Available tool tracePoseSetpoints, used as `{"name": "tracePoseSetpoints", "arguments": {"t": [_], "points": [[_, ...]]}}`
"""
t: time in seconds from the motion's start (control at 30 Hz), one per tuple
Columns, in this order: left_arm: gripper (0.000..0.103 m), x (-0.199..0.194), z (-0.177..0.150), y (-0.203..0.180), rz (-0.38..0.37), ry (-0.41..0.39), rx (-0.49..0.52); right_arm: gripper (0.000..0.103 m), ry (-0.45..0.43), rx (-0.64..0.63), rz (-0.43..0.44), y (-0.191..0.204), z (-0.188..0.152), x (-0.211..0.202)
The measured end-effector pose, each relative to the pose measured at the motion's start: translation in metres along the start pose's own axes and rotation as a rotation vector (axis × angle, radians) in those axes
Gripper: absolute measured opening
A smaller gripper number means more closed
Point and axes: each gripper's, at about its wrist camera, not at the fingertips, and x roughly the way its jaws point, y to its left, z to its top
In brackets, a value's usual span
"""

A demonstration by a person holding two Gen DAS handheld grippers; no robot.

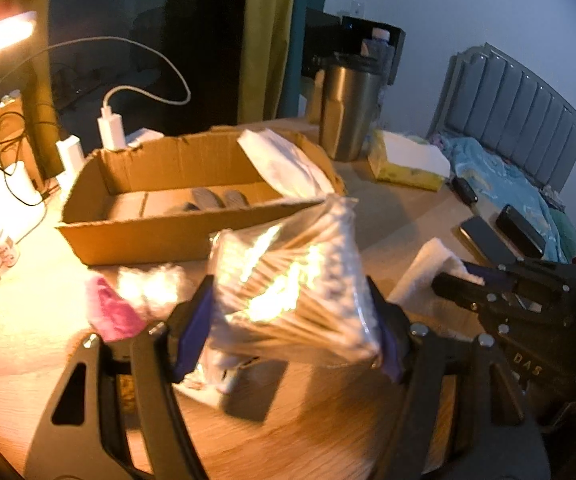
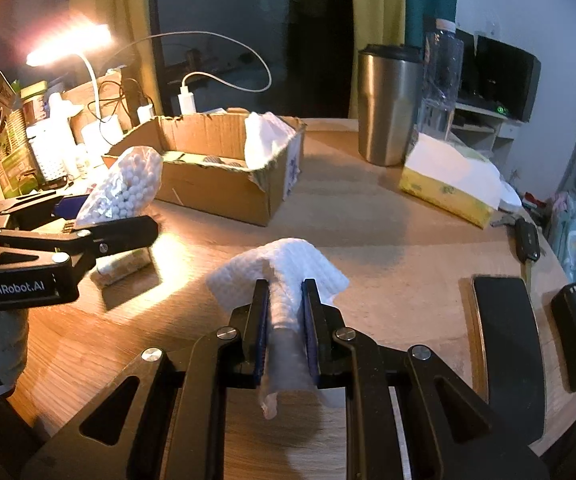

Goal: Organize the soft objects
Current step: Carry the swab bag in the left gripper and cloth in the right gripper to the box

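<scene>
Inside, cardboard box [image 2: 215,188] holds white cloth [image 2: 265,140], perhaps socks; right gripper [image 2: 285,292] pinches tissue [image 2: 288,264].

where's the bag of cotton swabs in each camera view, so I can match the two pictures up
Left wrist view: the bag of cotton swabs fills the centre, gripped between the left tongs.
Right wrist view: it sits at the left edge, above the left tongs' black arm.
Shared landmark: the cardboard box just behind it.
</scene>
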Motion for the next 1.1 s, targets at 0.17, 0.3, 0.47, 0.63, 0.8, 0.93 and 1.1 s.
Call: {"name": "tracePoseSetpoints", "arguments": {"t": [0.17,0.3,0.47,0.63,0.8,0.93,1.1], "points": [[0.07,-0.014,0.005,0.017,0.013,-0.033,-0.009,0.017,-0.02,-0.015,-0.002,0.015,0.009,-0.003],[0.07,-0.026,0.008,0.032,0.023,-0.066,-0.025,0.017,-0.036,-0.029,-0.003,0.027,0.017,-0.004],[0.07,-0.041,0.013,0.048,0.034,-0.105,-0.037,0.017,-0.051,-0.052,-0.013,0.043,0.027,-0.005],[0.07,-0.055,0.02,0.066,0.048,-0.143,-0.047,0.017,-0.068,-0.079,-0.019,0.059,0.041,-0.007],[0.07,-0.067,0.026,0.08,0.066,-0.169,-0.042,0.017,-0.099,-0.109,-0.023,0.073,0.059,-0.011],[0.07,-0.077,0.029,0.09,0.082,-0.194,-0.04,0.017,-0.13,-0.12,-0.029,0.08,0.073,-0.014],[0.07,-0.079,0.038,0.099,0.107,-0.216,-0.04,0.017,-0.151,-0.138,-0.026,0.089,0.088,-0.012]]}}
